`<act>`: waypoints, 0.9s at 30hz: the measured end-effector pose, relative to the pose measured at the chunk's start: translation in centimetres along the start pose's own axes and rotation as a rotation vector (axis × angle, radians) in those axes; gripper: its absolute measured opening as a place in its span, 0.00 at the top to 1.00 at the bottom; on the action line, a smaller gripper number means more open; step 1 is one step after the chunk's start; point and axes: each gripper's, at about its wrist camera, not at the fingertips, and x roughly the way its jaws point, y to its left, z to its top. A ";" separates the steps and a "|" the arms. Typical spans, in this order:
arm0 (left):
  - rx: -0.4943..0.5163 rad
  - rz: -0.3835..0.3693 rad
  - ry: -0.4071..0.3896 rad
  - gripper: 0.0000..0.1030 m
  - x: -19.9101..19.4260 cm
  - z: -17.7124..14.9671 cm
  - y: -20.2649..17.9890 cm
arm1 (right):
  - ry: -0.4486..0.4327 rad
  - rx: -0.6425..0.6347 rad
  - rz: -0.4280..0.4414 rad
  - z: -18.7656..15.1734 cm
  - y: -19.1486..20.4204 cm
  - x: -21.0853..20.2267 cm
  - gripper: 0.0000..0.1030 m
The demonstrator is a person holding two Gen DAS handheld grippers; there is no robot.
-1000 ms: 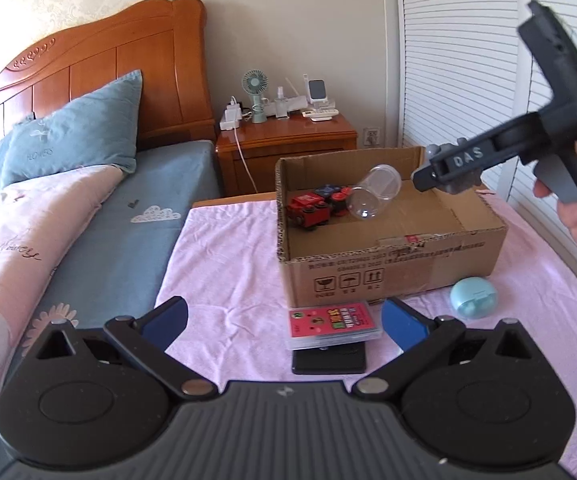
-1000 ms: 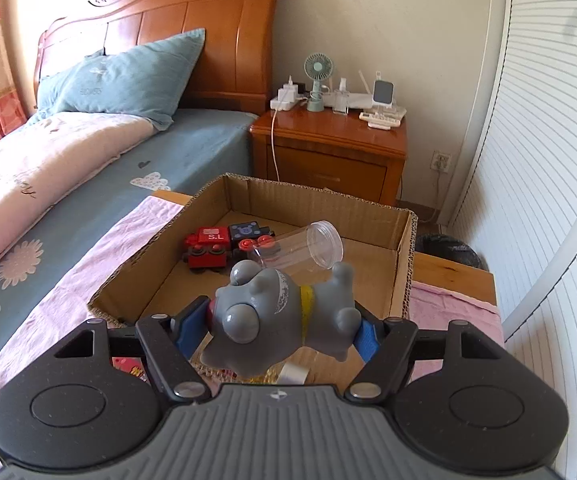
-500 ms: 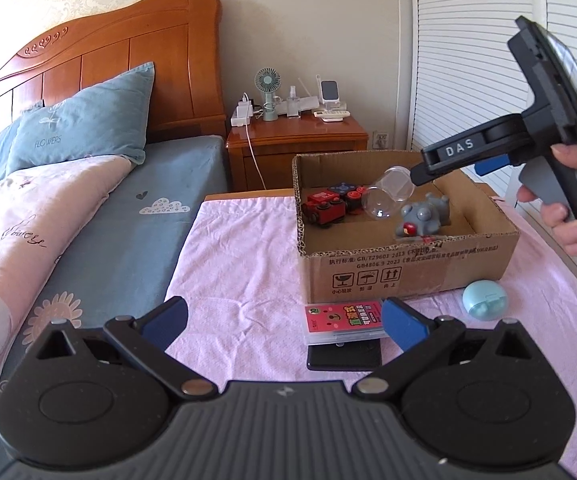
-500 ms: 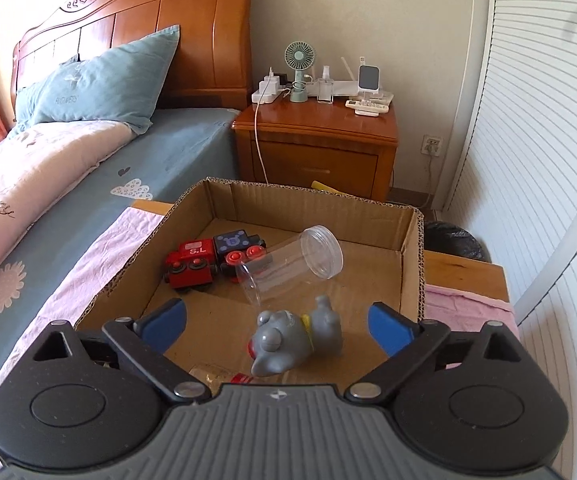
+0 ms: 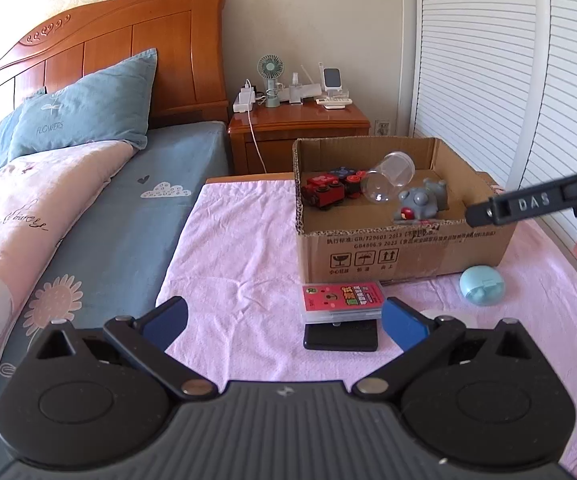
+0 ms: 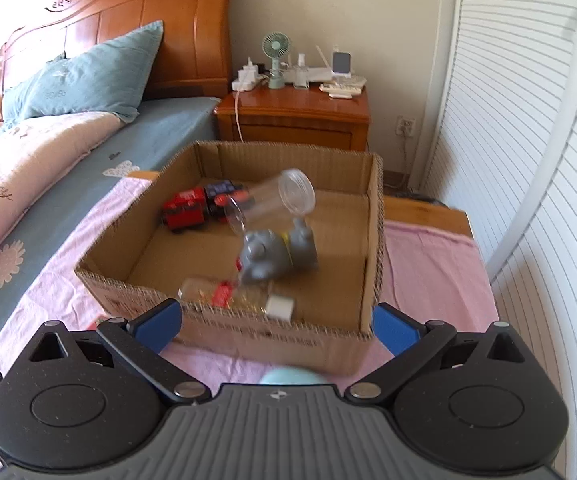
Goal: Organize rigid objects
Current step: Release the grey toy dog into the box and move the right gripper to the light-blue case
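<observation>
A cardboard box (image 5: 404, 248) (image 6: 224, 320) stands on the pink cloth. In it lie a grey toy figure (image 5: 422, 202) (image 6: 274, 256), a clear plastic jar (image 5: 388, 176) (image 6: 276, 200), a red toy train (image 5: 324, 190) (image 6: 186, 210) and a small clear bottle (image 6: 224, 294). In front of the box lie a pink card box (image 5: 342, 300) on a black case (image 5: 340, 338), and a light blue round case (image 5: 482, 286) (image 6: 288, 376). My left gripper (image 5: 284, 320) is open and empty, just short of the card box. My right gripper (image 6: 274, 326) is open and empty, in front of the cardboard box above the blue case.
A bed with a pink quilt (image 5: 16, 216) and blue pillows (image 5: 84, 112) lies to the left. A wooden nightstand (image 5: 296, 132) with a small fan and chargers stands behind the box. White slatted doors (image 5: 508, 60) run along the right.
My right gripper opened and dropped the grey toy figure into the box, then drew back toward the box's front. My left gripper pulled back slightly and stayed open.
</observation>
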 end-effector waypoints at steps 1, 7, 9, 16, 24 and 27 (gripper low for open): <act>-0.001 0.001 0.004 0.01 0.0 -0.1 0.0 | 0.009 0.010 -0.002 -0.4 -0.2 0.2 0.00; -0.021 -0.006 0.025 0.01 0.1 -0.4 0.4 | 0.058 0.049 -0.061 -3.6 -1.0 2.4 0.00; -0.022 -0.007 0.032 0.01 0.3 -0.5 0.4 | 0.077 0.053 -0.065 -4.4 -1.1 3.3 0.00; -0.027 -0.026 0.059 0.01 1.3 -0.7 0.7 | 0.099 0.067 -0.104 -5.2 -0.7 6.4 0.00; -0.044 -0.075 0.099 0.01 3.1 -1.0 0.9 | 0.105 0.062 -0.137 -5.5 -0.8 7.8 0.00; -0.037 -0.089 0.115 0.01 3.8 -1.1 0.7 | 0.099 0.070 -0.144 -5.6 -1.4 7.7 0.00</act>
